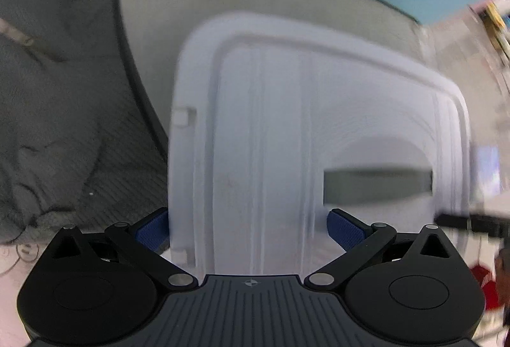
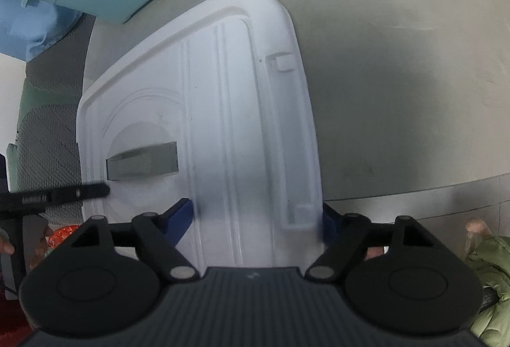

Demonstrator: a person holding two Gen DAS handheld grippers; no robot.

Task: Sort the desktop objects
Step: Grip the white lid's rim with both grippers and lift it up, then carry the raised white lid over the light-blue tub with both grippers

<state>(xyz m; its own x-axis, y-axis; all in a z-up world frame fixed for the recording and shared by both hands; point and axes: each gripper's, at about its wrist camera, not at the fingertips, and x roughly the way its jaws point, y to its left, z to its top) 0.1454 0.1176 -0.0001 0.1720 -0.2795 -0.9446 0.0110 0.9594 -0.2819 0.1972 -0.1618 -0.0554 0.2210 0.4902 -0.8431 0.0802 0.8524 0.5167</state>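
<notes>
White plastic lid (image 1: pixel 318 130) is clamped between each gripper's blue pads, left gripper (image 1: pixel 248 230) and right gripper (image 2: pixel 258 219), a green cloth (image 2: pixel 491 277) seen only beside the right fingers.

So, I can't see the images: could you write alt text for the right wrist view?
A white plastic lid with a slotted handle fills the frame, its near edge between the right tool's blue pads. The left tool reaches in from the left, over a grey floor.

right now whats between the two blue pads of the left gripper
In the left wrist view, the near edge of the white lid fills the gap between the left gripper pads. The right wrist view shows the right gripper straddling it likewise.
</notes>
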